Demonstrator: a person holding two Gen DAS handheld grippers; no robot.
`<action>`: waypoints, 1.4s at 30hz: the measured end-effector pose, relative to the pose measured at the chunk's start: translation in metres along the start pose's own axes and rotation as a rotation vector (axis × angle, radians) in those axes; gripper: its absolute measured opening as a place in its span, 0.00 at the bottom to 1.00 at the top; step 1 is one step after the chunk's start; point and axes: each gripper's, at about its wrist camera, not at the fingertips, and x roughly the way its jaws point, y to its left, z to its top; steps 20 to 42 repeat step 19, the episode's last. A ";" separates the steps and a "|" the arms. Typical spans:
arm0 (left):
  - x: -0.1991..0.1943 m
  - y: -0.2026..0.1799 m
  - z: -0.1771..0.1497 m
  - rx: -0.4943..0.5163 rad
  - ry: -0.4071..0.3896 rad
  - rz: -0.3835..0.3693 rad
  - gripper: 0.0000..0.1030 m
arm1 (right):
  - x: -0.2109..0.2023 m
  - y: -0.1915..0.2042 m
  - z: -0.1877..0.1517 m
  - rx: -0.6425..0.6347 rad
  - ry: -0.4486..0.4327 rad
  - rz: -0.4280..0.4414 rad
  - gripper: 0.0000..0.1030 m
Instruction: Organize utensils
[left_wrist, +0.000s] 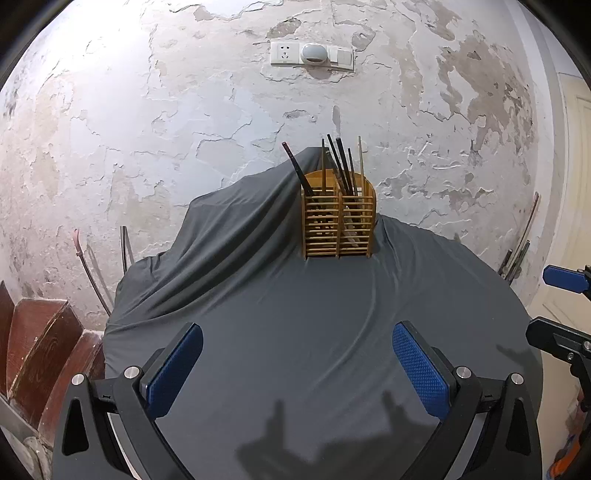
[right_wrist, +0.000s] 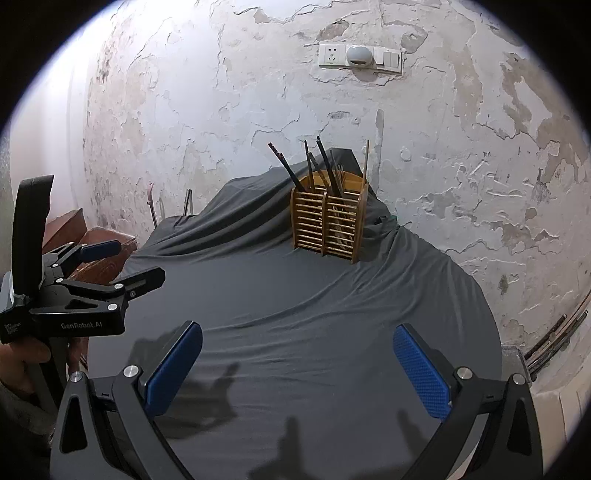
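A slatted wooden utensil holder with two compartments stands at the far side of the table, holding several dark and pale chopsticks. It also shows in the right wrist view with the chopsticks. My left gripper is open and empty, low over the near part of the table, well short of the holder. My right gripper is open and empty too, to the right of the left one. The left gripper also shows in the right wrist view, its jaws apart.
A round table under a wrinkled dark grey cloth stands against a peeling wall with a socket panel. Brown wooden chairs sit at the left. Thin rods lean at the right. A cream door is far right.
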 end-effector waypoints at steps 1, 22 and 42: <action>0.000 0.000 0.000 0.000 -0.001 -0.001 1.00 | -0.001 0.000 0.000 0.000 -0.001 0.000 1.00; -0.001 0.002 -0.004 -0.047 -0.015 -0.010 1.00 | 0.001 0.001 -0.002 -0.002 0.010 -0.001 1.00; -0.001 0.002 -0.004 -0.047 -0.015 -0.010 1.00 | 0.001 0.001 -0.002 -0.002 0.010 -0.001 1.00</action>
